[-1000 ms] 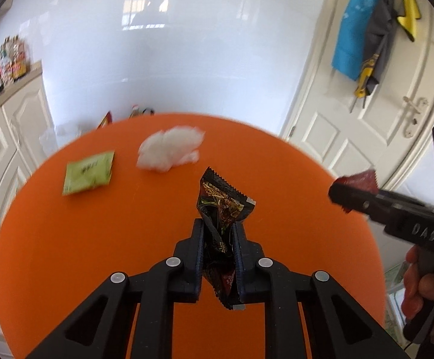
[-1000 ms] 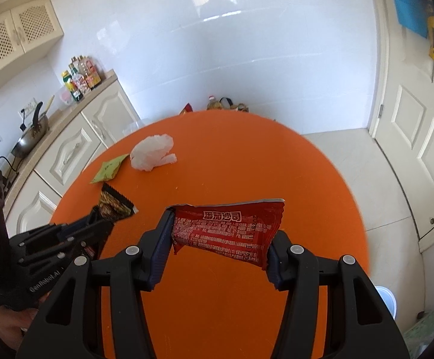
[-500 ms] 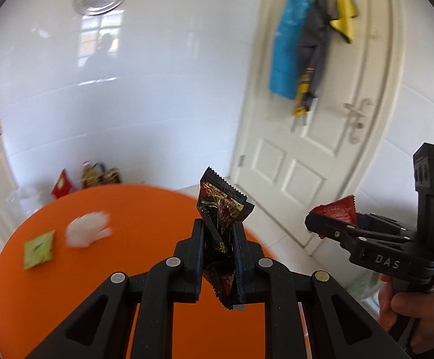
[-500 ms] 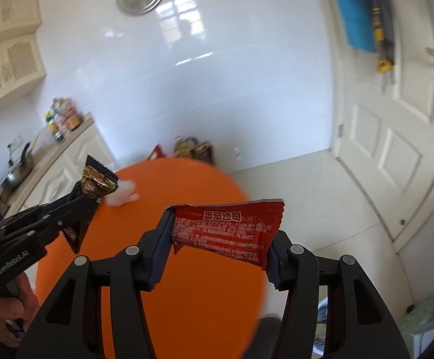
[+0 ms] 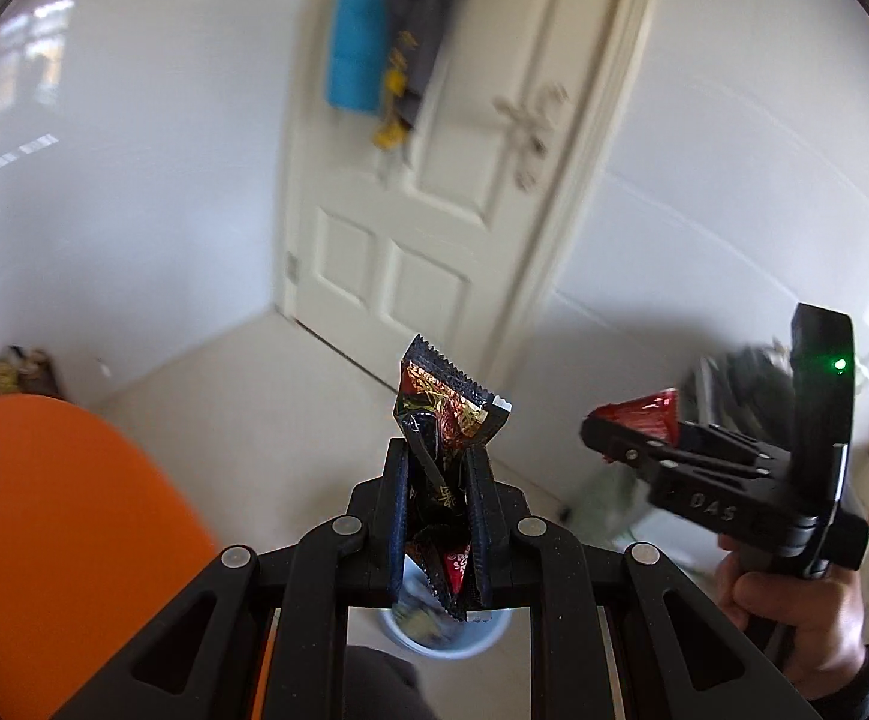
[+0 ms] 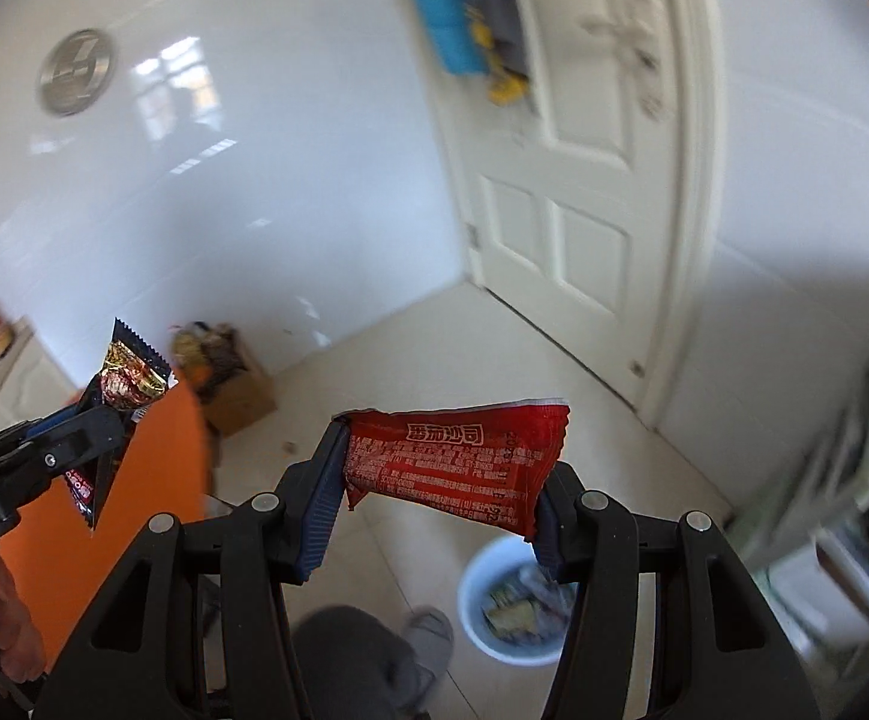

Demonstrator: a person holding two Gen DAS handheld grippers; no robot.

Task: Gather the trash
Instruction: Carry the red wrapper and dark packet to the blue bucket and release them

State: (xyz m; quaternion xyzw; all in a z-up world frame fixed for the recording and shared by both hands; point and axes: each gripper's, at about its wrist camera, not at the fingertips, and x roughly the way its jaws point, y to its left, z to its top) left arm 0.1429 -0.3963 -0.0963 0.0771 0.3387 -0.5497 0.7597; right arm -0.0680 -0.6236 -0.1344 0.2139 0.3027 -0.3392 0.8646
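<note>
In my left camera view, the orange tabletop (image 5: pixel 56 540) is sitting at the left edge of the frame. In the lower middle, my left gripper (image 5: pixel 437 498) is pinching a dark snack wrapper (image 5: pixel 443 414) with red and gold print. The fingers are pressed close together on it, and the wrapper is sticking straight up with its zigzag top edge pointing at the white door (image 5: pixel 434 228). Right under the gripper, a pale blue bin (image 5: pixel 482 636) is standing on the floor with some trash in it. At the right of the frame, my right hand (image 5: pixel 794 618) is holding my right gripper (image 5: pixel 626 432), and a red wrapper (image 5: pixel 644 417) is poking out of its tip.

In my right camera view, the left gripper (image 6: pixel 104 420) is reaching in from the left edge, holding the dark snack wrapper (image 6: pixel 128 378) up over the orange tabletop (image 6: pixel 152 480). A cardboard box (image 6: pixel 236 396) is sitting on the floor just past the tabletop. In the middle, my right gripper (image 6: pixel 434 492) is holding the red wrapper (image 6: pixel 452 462) stretched flat between its two fingers, which are spread about halfway. Below it and a bit right, the pale blue bin (image 6: pixel 476 600) is showing on the floor, next to a grey slipper (image 6: pixel 428 630). The background is blurry.
</note>
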